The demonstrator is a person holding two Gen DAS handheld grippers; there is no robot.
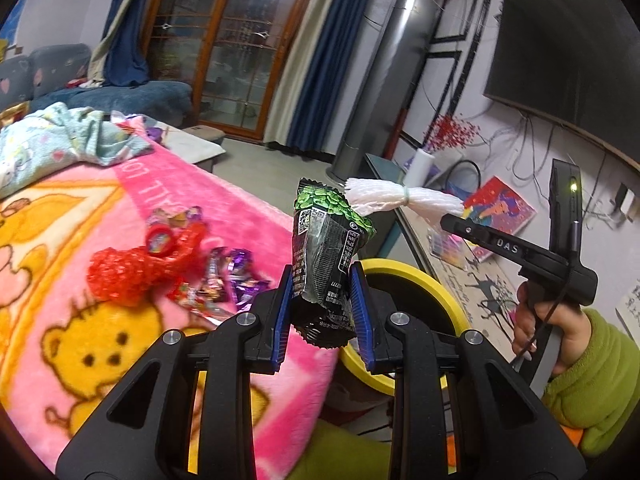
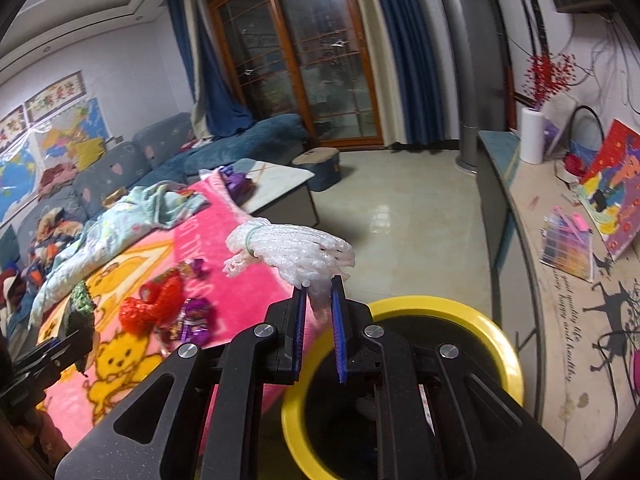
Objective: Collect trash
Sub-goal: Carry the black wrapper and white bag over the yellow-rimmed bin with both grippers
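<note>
The left gripper (image 1: 320,300) is clamped on a black-and-green snack wrapper (image 1: 326,248), and the right gripper (image 2: 318,320) is pinched tight on a white foam net (image 2: 288,250), both held above the yellow-rimmed bin (image 2: 404,360) beside the pink blanket (image 1: 100,320). The net juts past the rim toward the blanket, so on release it may catch the edge and fall outside. More wrappers (image 1: 216,280) and a red foam net (image 1: 120,272) lie on the blanket.

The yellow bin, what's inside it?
The yellow bin looks dark inside; only something pale shows low down. The right tool, holding the white foam net, covers much of the opening, so I cannot tell more.
</note>
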